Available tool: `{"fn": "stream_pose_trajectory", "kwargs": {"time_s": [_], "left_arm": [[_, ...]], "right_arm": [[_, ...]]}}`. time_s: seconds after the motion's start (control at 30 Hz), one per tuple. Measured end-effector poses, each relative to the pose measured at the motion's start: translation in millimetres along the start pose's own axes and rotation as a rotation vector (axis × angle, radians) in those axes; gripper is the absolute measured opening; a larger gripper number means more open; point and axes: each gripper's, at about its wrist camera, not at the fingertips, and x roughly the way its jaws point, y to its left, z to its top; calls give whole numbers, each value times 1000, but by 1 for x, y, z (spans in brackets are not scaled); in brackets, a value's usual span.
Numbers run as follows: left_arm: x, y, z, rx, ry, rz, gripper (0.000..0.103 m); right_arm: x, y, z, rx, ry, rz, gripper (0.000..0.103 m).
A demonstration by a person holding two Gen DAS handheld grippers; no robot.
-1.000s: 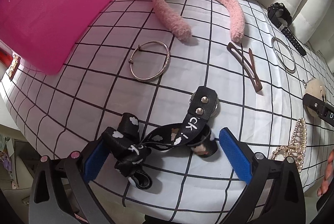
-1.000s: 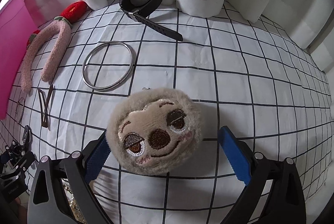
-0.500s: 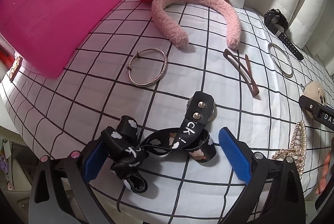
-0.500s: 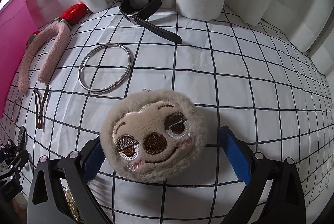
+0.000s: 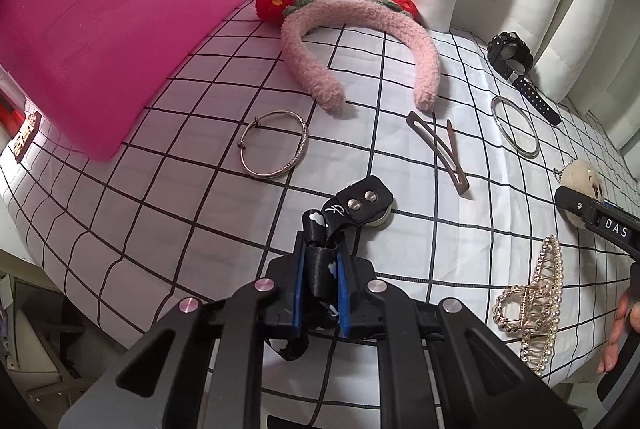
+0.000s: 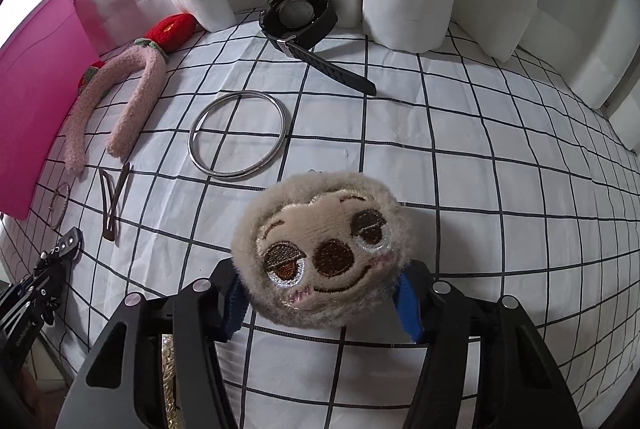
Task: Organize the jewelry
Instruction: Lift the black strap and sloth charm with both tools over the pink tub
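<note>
The left claw (image 5: pixel 322 279) is closed down narrow, and a black strap with small white clouds (image 5: pixel 320 269) is being pinched between its blue pads. Only the folded middle of the strap is seen there; its lower end is hidden under the claw body, and its riveted tab (image 5: pixel 364 201) is lying free on the checked cloth (image 5: pixel 200 189) of the tabletop.

The jaws of the right claw (image 6: pixel 320 303) are closing on a plush sloth face (image 6: pixel 324 253), which is being pressed at both sides; its lower edge and the pads are partly covered by fur.

A pearl hair clip (image 5: pixel 536 301) is lying near the right claw and is almost hidden in the right wrist view. At the left, a pink box (image 5: pixel 100 41) is being cut off by the picture edge. A pink headband (image 5: pixel 360 41), two bangles, a brown hair clip (image 5: pixel 438 149) and a black watch (image 6: pixel 300 17) are lying apart on the cloth.
</note>
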Motion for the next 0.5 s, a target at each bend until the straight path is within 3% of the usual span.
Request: {"fn": "stream_pose_trajectory", "kwargs": {"time_s": [0.5], "left_arm": [[-78,11,51,-18,-164,-56,12]], "right_arm": [[-87,30,29,-61,-133,70,58]]}}
